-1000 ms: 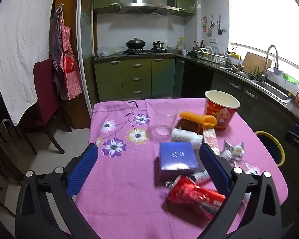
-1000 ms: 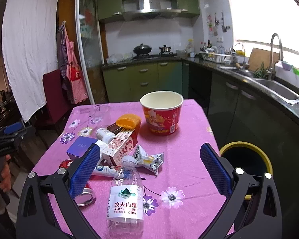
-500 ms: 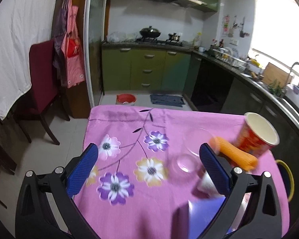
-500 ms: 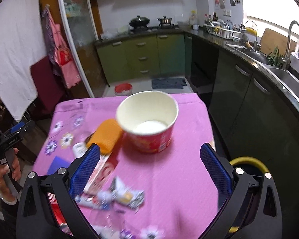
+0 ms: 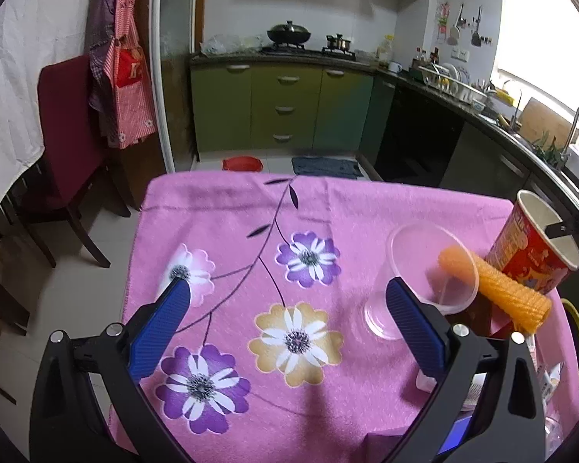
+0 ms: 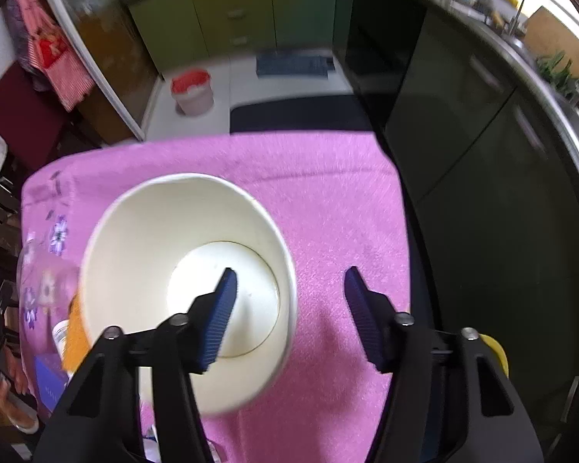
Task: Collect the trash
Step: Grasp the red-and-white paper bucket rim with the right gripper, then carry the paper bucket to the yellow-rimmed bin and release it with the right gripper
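The right tool (image 6: 289, 293), jaws wide and empty, straddles the paper cup's (image 6: 143, 227) rim on the tabletop (image 6: 328, 200), apparently starting a grasp; next, close on the wall.

Both tongs (image 5: 287, 312) (image 6: 291, 301) spread wide

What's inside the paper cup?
Paper cup looks empty: bare white walls and base. The right gripper straddles its rim, left finger inside, covering part of the base and near wall; that patch can't be checked.
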{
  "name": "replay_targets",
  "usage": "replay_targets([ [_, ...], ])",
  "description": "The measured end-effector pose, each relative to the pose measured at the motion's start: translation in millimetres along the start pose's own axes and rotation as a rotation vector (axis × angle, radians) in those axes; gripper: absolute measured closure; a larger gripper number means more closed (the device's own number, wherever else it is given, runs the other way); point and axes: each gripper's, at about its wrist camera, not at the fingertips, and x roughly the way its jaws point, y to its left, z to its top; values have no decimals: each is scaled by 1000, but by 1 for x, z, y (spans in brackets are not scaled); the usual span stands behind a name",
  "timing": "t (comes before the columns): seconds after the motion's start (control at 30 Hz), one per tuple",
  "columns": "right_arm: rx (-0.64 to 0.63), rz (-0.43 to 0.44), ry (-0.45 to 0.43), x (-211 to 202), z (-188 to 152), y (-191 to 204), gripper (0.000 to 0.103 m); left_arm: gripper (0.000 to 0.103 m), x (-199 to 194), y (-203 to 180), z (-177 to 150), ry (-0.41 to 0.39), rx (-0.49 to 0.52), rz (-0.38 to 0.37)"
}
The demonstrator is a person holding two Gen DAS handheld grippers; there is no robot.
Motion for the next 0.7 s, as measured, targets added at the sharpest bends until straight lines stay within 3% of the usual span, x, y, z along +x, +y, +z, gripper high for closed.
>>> replay_targets([
  [0.1,6,14,90,27,8,-3,67,6,3,-3,-4,12,11,2],
  [0.27,3,29,165,51,7,-3,93,6,7,-2,-6,28,14,-1],
  [0.33,7,38,183,58,6,-5,98,6,8,-1,-6,34,11,-8],
  [0.6,21,79,144,26,-7,-15,99,6,2,1,-6,16,5,-16],
  [0.7,79,91,93,-12,-23,-53,99,6,0,1,-6,15,0,-22],
])
